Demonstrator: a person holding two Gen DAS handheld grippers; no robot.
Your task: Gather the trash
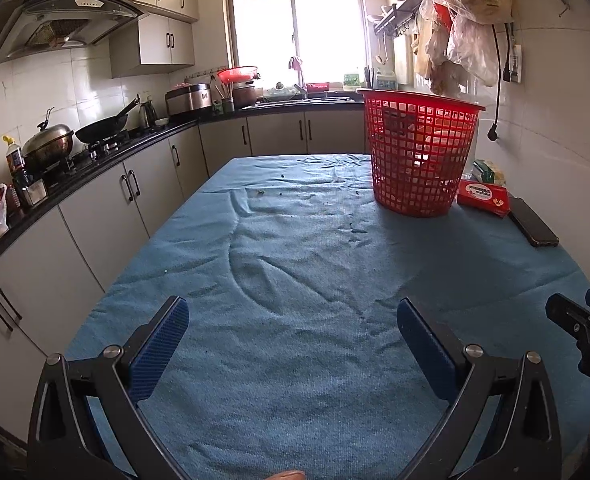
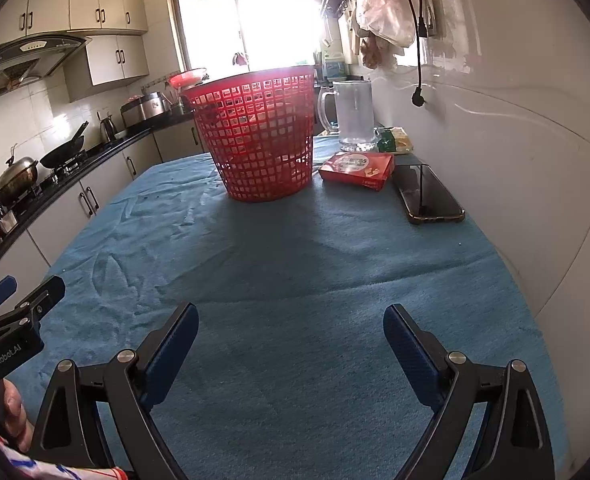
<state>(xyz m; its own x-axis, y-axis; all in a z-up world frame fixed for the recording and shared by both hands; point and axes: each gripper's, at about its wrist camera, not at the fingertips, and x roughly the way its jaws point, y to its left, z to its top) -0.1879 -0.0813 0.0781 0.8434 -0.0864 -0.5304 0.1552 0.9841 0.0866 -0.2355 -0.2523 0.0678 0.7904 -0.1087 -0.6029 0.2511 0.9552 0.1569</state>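
The worktop [image 1: 295,320] fills most of what I see, draped in a rumpled blue cloth [image 2: 295,264] that runs out to the kitchen wall on my right. On it, at the far end, stands the red basket [image 1: 421,152], upright and open-topped, set where either of my arms could reach it; I take it as the place the trash goes. Through its mesh I can make out pale shapes, so it seems some things already lie inside, though I cannot tell what they are.

Beside the basket, along the wall, sit a glass mug [image 2: 351,116], a red box [image 2: 357,170] and a dark phone [image 2: 429,194], flat and close together. They look like belongings pushed out of the way, not trash, but that is my guess.

My left tool [image 1: 293,344] hangs low over the near cloth with its fingers spread wide and nothing between them. My right tool [image 2: 289,344] hovers likewise, spread and empty, just beside the left.

The smallest things are dark crumbs [image 1: 261,192] scattered on the cloth to the left of the basket. No larger piece of trash shows on the cloth, so the job looks nearly done.
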